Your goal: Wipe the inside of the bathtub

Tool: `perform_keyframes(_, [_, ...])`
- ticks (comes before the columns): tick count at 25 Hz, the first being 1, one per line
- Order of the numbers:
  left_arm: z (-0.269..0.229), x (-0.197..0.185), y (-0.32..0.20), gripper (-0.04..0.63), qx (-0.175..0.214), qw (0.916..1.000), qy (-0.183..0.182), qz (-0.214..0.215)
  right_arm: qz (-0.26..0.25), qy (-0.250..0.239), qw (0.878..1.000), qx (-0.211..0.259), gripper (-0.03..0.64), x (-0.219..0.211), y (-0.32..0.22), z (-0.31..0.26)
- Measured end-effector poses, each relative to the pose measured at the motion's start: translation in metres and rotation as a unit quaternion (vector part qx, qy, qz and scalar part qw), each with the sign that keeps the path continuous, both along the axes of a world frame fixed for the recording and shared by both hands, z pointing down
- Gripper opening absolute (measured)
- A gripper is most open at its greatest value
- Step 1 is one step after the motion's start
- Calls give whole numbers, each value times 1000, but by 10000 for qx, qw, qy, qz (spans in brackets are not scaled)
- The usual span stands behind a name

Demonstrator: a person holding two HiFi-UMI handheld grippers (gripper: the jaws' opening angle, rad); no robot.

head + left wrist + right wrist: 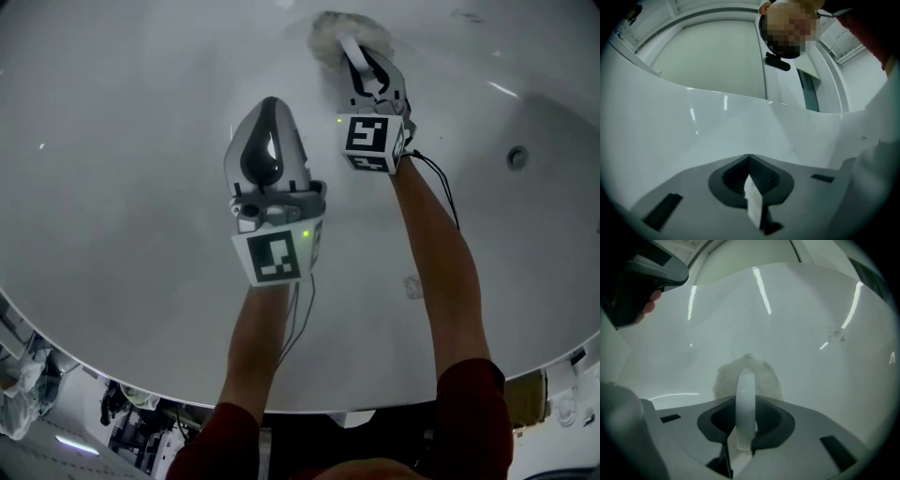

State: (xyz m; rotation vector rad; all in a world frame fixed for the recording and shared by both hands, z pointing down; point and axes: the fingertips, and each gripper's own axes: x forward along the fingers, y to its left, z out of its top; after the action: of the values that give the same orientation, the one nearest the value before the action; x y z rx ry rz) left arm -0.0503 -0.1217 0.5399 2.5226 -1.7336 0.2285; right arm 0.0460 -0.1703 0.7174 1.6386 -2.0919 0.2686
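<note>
Well inside the glossy, curved white bathtub [122, 187], with bare room all around, the right gripper [352, 45] is pinching a fluffy pad [327, 30] by its smooth handle [745, 399] against the wall, while the left gripper [270, 103] is hovering closed and empty.

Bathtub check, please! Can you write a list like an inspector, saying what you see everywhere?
Surface: bathtub is white and glossy inside, with a round fitting on its wall.
Job's things: fluffy pad on a white handle, pressed against the tub.
Clutter: one small pale speck; cannot tell what it is.
Grippers: right gripper shut on the white handle; left gripper shut, holding nothing.
Cables: black cable along the right arm, another along the left.
Surroundings: dim things below the rim, too dark to name.
</note>
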Motion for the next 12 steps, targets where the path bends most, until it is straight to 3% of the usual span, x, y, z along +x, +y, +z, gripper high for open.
perform_keyframes(2, [-4, 15, 2, 17, 18, 9999, -37, 115, 91, 28, 10000, -20, 91, 18, 6, -2])
perform_keyframes(7, [-5, 122, 18, 17, 104, 9988, -72, 477, 382, 191, 9991, -71, 91, 141, 35, 2])
perform_keyframes(12, [-9, 193, 27, 16, 16, 9969, 57, 778, 633, 371, 9972, -105, 91, 220, 56, 5])
